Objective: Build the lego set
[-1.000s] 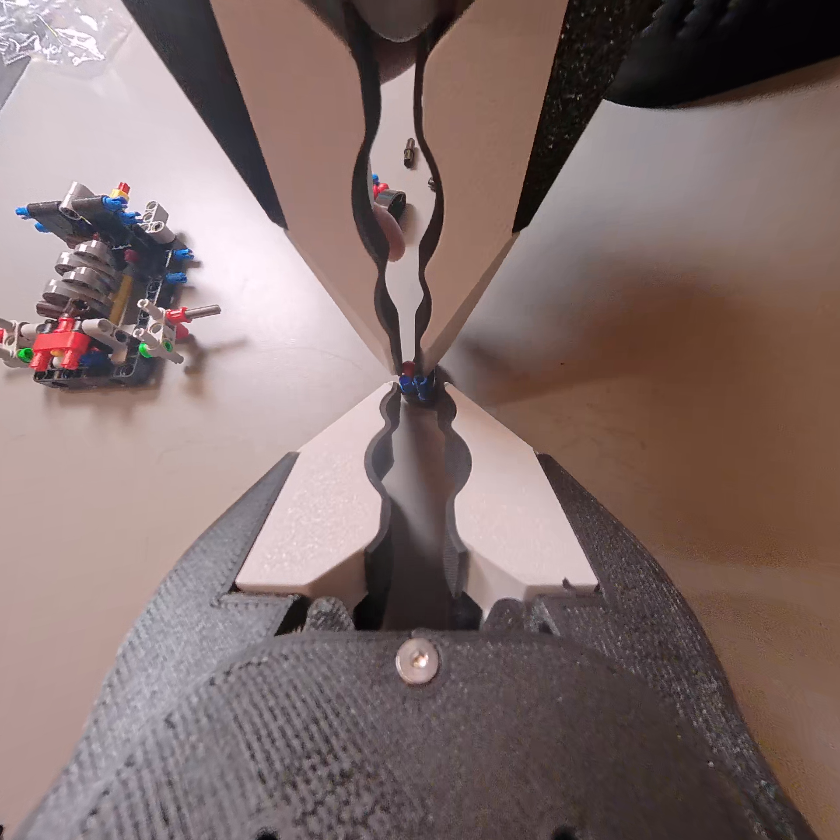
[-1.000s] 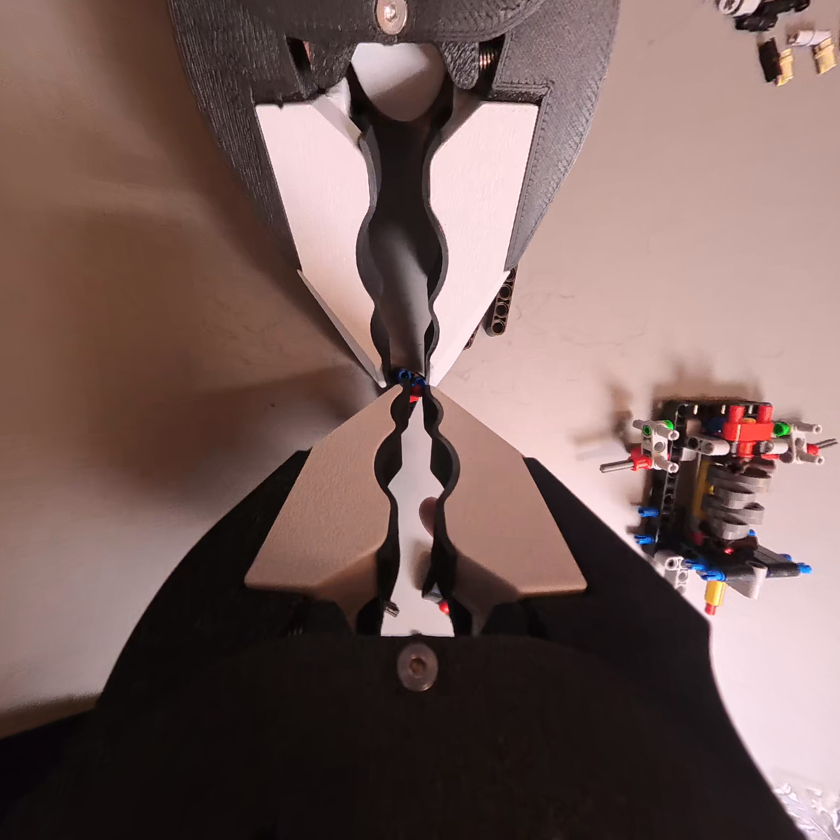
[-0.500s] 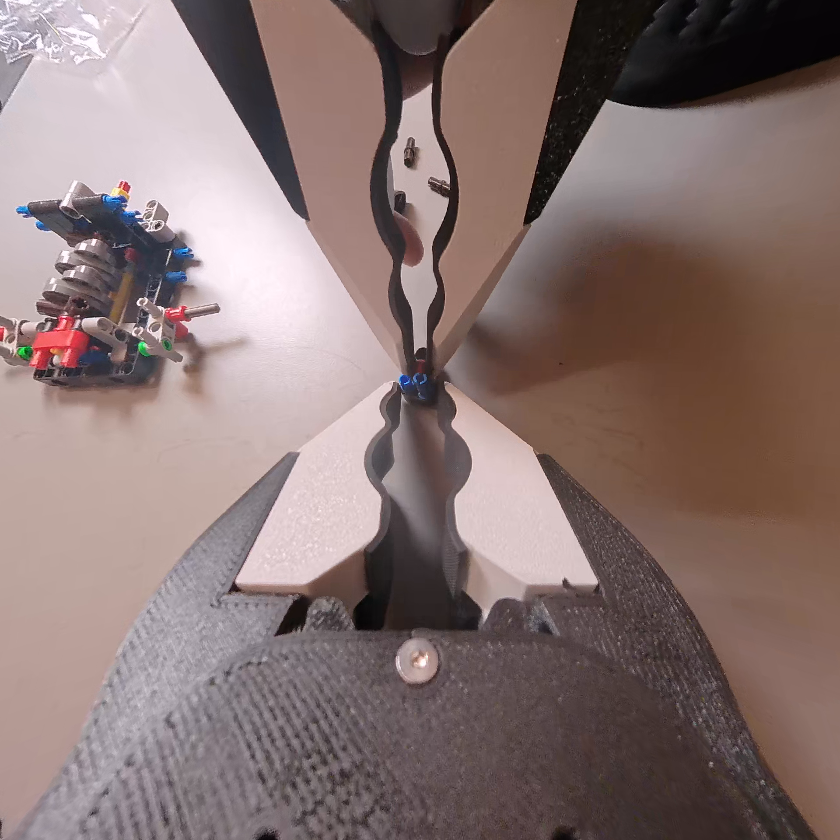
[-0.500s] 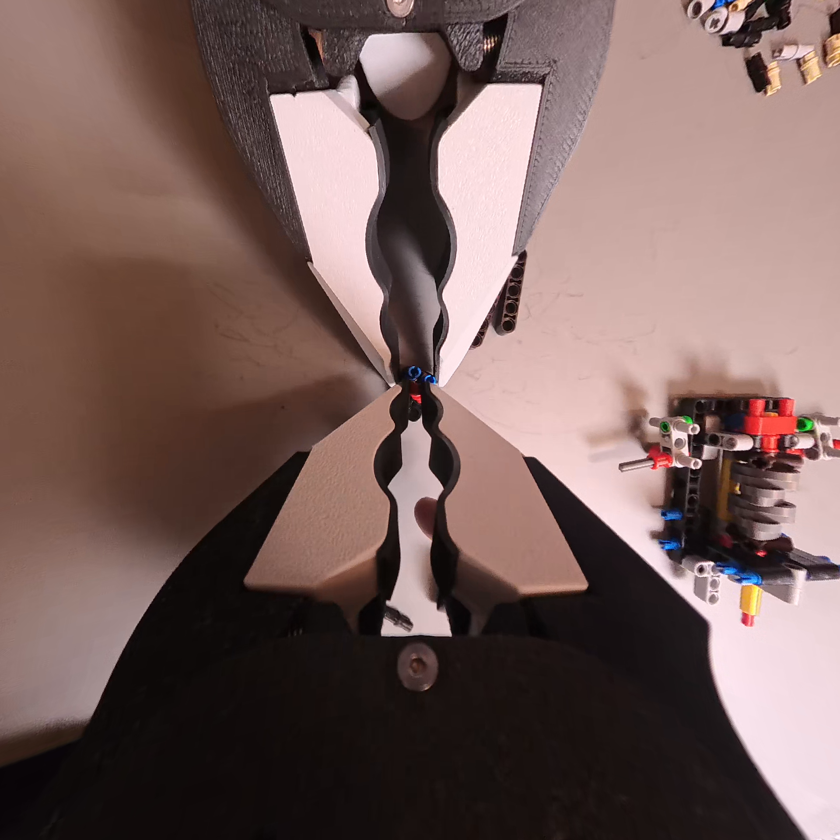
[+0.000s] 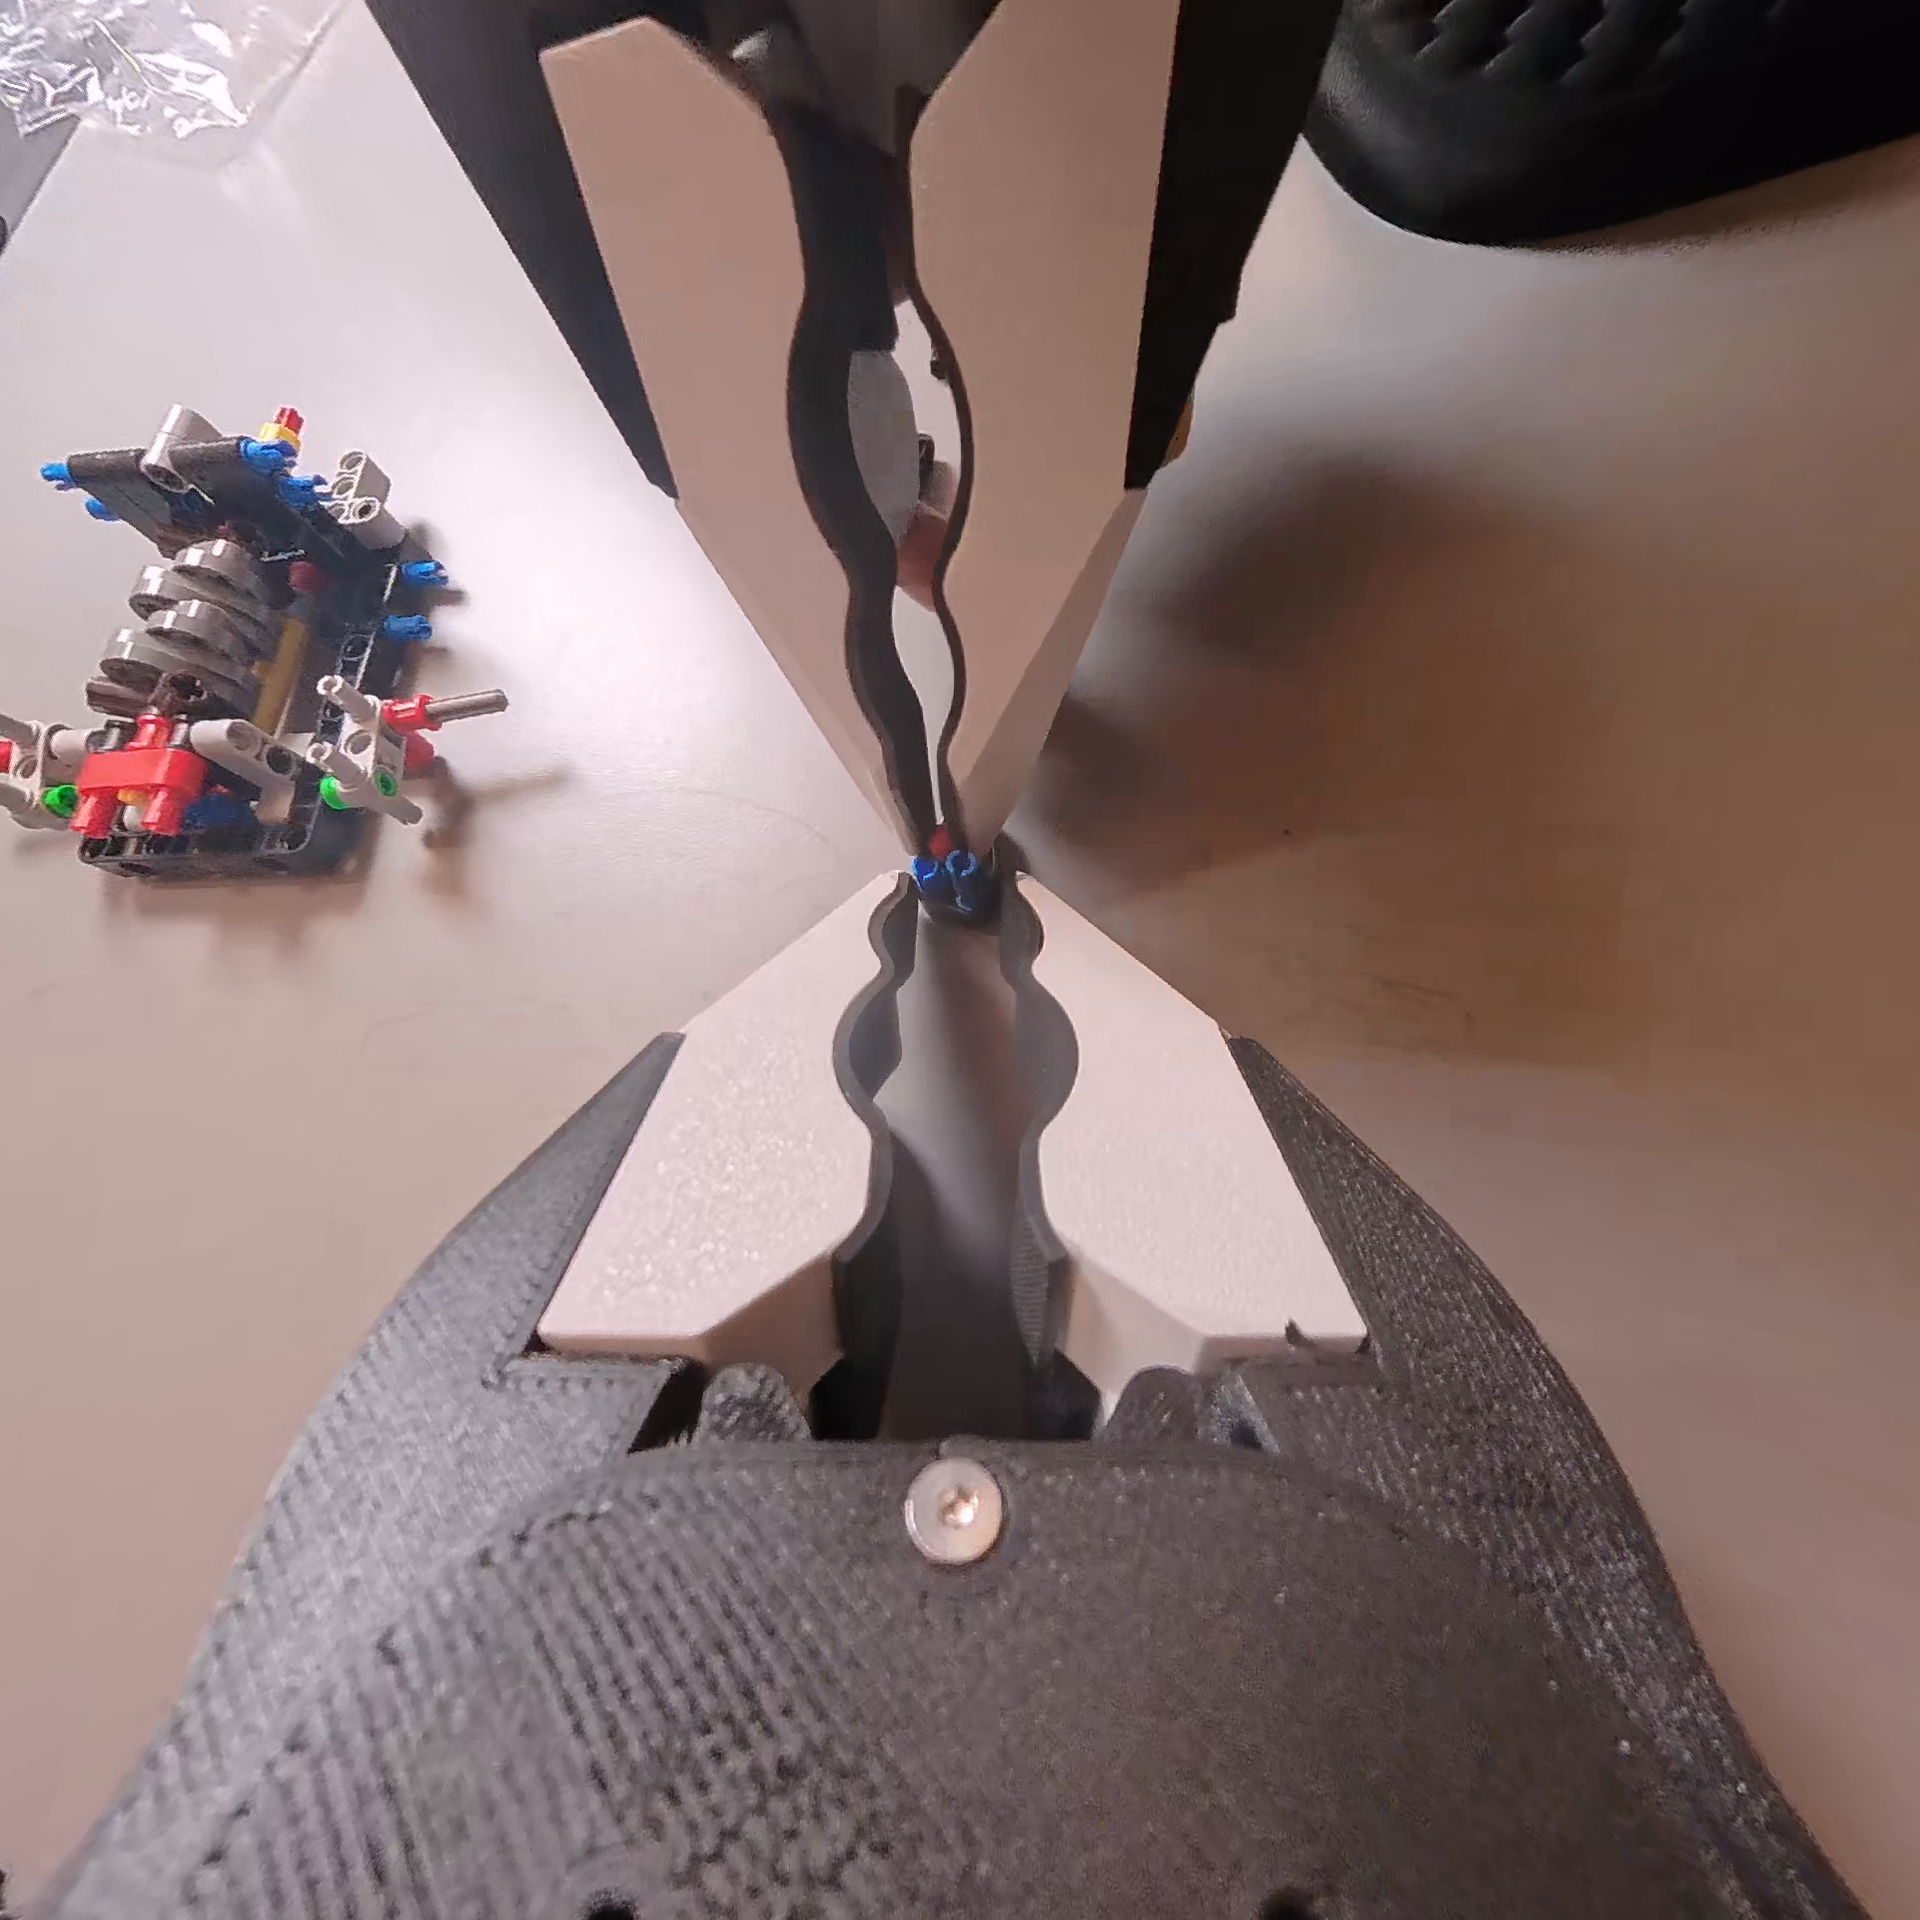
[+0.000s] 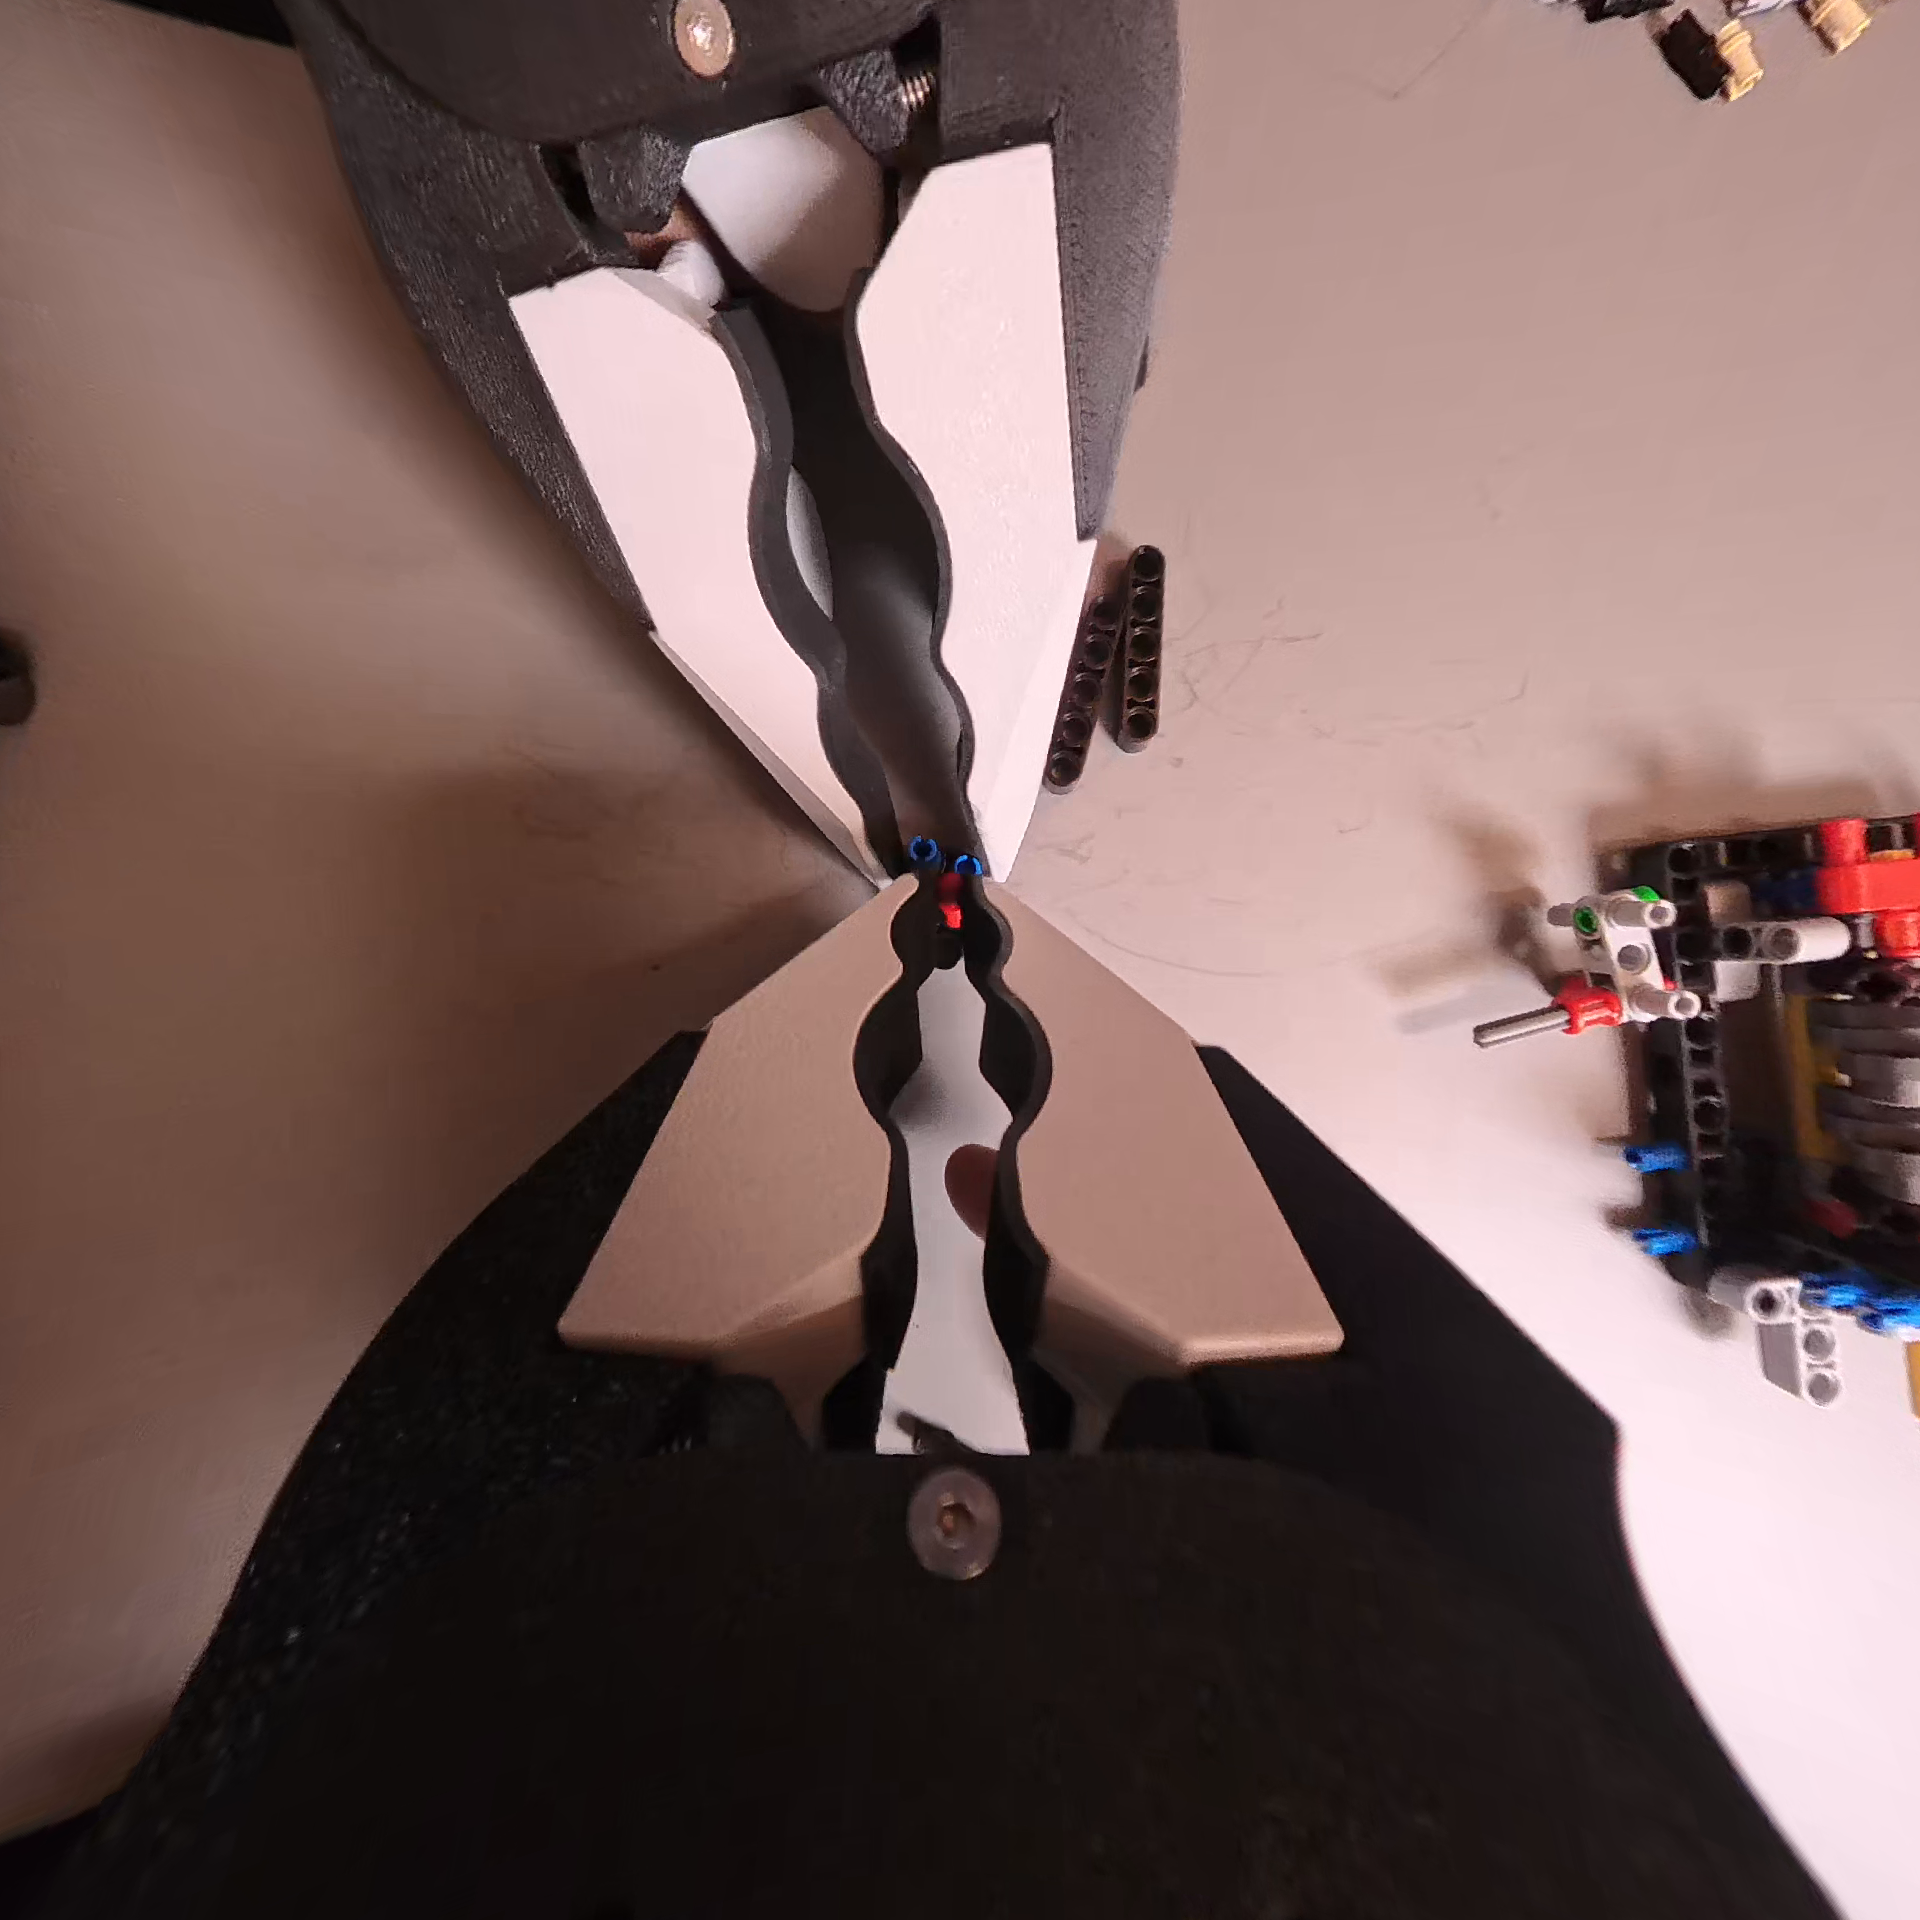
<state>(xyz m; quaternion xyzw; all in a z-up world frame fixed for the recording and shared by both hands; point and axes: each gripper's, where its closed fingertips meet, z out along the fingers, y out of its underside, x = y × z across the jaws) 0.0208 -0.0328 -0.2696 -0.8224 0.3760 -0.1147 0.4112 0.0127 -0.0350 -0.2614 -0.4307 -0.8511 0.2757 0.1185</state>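
Note:
My left gripper [image 5: 956, 902] is shut on a small black piece with blue pins [image 5: 948, 871]. My right gripper [image 6: 948, 914] is shut on a small red piece [image 6: 950, 896]. The two grippers meet tip to tip above the table, and the red piece touches the blue pins. In the left wrist view the right gripper [image 5: 940, 826] comes in from above. In the right wrist view the left gripper [image 6: 940, 847] comes in from above. The partly built lego model [image 5: 239, 644] lies on the table to the left, and it also shows in the right wrist view [image 6: 1787, 1081].
Two black beams [image 6: 1112, 665] lie on the table beside the left gripper. Loose small parts [image 6: 1714, 31] lie at the far right. A clear plastic bag [image 5: 125, 62] sits at the far left corner. A dark padded object [image 5: 1610, 104] is at the upper right. My left and right fingertips are right by each other.
Both grippers stay shut and tip to tip. The right gripper has tilted and pushed closer, and the model has slid towards the right edge of the right wrist view.

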